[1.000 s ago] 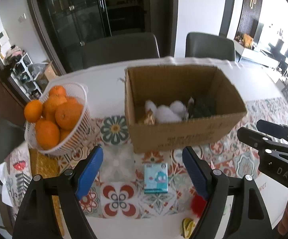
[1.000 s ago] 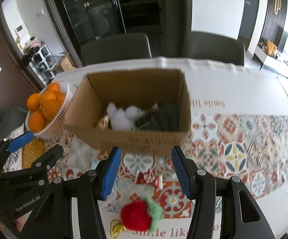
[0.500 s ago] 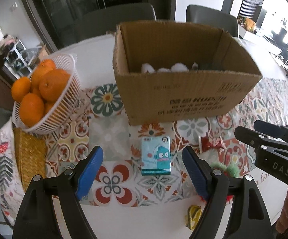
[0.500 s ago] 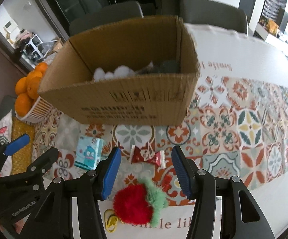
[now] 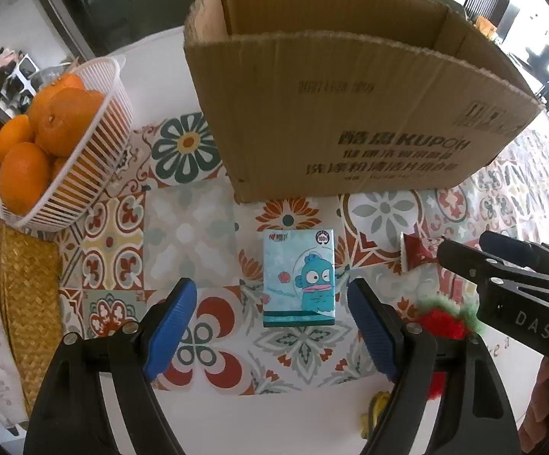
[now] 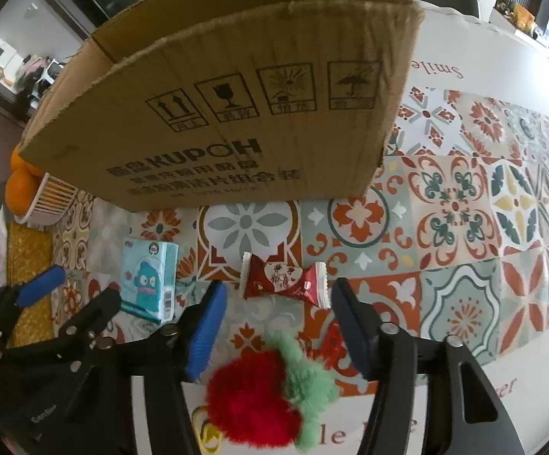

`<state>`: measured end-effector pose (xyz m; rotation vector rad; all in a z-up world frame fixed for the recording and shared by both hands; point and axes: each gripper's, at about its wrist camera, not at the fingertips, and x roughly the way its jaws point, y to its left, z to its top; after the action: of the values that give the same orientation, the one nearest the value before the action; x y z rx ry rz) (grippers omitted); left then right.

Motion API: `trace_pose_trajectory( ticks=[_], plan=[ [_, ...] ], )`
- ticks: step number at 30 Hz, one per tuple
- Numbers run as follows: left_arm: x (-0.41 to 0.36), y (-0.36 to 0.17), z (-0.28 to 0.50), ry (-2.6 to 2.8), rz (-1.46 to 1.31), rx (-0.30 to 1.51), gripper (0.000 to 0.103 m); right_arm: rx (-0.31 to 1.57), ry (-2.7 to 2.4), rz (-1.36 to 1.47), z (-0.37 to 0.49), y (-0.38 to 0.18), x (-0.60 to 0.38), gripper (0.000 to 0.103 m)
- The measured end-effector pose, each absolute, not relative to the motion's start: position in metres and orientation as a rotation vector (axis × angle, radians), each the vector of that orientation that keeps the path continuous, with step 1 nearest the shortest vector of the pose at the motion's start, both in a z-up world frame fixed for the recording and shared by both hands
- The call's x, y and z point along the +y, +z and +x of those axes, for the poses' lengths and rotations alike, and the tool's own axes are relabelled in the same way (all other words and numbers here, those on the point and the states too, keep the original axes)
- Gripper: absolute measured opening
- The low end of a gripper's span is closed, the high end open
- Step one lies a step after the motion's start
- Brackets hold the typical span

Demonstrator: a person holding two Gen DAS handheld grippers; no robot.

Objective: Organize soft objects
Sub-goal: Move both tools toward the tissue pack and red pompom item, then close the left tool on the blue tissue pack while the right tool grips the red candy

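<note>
Both grippers point down, empty: left gripper (image 5: 270, 326) wide to straddle the tissue pack (image 5: 299, 277), right gripper (image 6: 278, 326) just widening for the plush strawberry (image 6: 263, 398) near the box (image 6: 236, 121).

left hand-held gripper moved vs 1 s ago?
Yes. The left hand-held gripper has dropped toward the table: the cardboard box now looms larger and higher in its view, and the tissue pack sits between its open jaws.
</note>
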<state>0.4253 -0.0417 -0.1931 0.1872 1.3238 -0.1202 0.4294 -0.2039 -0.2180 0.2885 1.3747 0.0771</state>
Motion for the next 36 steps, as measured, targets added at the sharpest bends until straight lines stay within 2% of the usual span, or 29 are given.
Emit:
trace_pose_trajectory(
  ticks=[25,30,34,36],
  plan=[
    [-0.041,-0.252,0.451,-0.091,0.147,1.417,0.081,1.424,0.036,0.287,0.460,-0.269,-0.188,0.063],
    [-0.038,-0.267,0.459,-0.086,0.150,1.427,0.069,1.417,0.033,0.258,0.465,-0.270,-0.175,0.063],
    [-0.035,-0.273,0.461,-0.088,0.143,1.430,0.052,1.403,0.030,0.248,0.461,-0.270,-0.167,0.058],
    [-0.033,-0.275,0.461,-0.091,0.137,1.429,0.052,1.403,0.031,0.249,0.458,-0.269,-0.166,0.054]
  ],
)
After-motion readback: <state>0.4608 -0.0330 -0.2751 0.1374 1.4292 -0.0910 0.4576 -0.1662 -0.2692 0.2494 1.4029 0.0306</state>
